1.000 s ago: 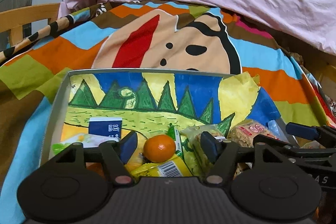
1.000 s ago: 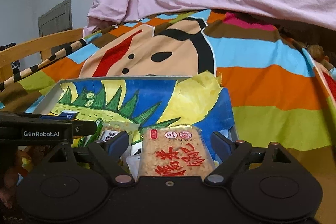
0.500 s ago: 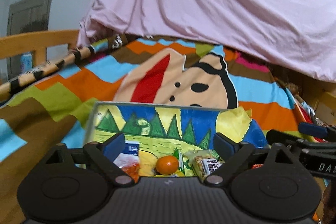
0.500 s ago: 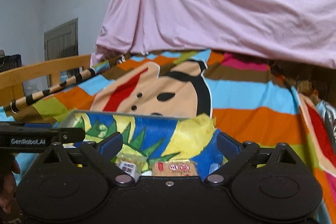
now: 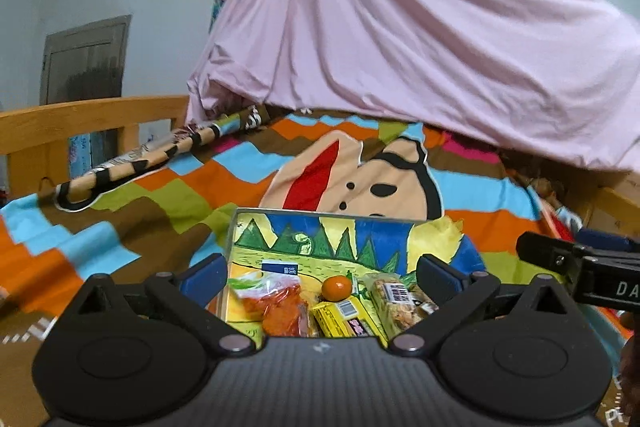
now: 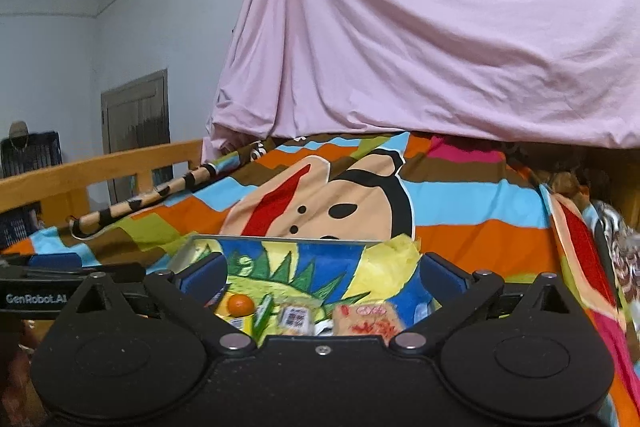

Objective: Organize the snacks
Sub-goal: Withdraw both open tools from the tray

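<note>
Here, a box (image 5: 320, 223) with a painted picture inside is seen on the striped blanket (image 5: 168, 203), and the snacks are lying in it. In the left wrist view, from left to right, a red snack bag (image 5: 280, 303), a small orange (image 5: 337, 287), a yellow packet (image 5: 344, 319) and a clear bag of crackers (image 5: 394, 301) are shown. A small blue box (image 5: 280, 269) is seen behind the red bag. The left gripper (image 5: 322, 275) is being opened wide and nothing is held between its blue pads (image 5: 202, 275). In the right wrist view, the red bag is hidden, but a square rice cracker pack (image 6: 366, 319) is shown to the right of the orange (image 6: 241, 304). The right gripper (image 6: 324, 275) is being opened wide too, and nothing is held by it. Only this view shows a dark crate (image 6: 30, 147) far off on the left.
</note>
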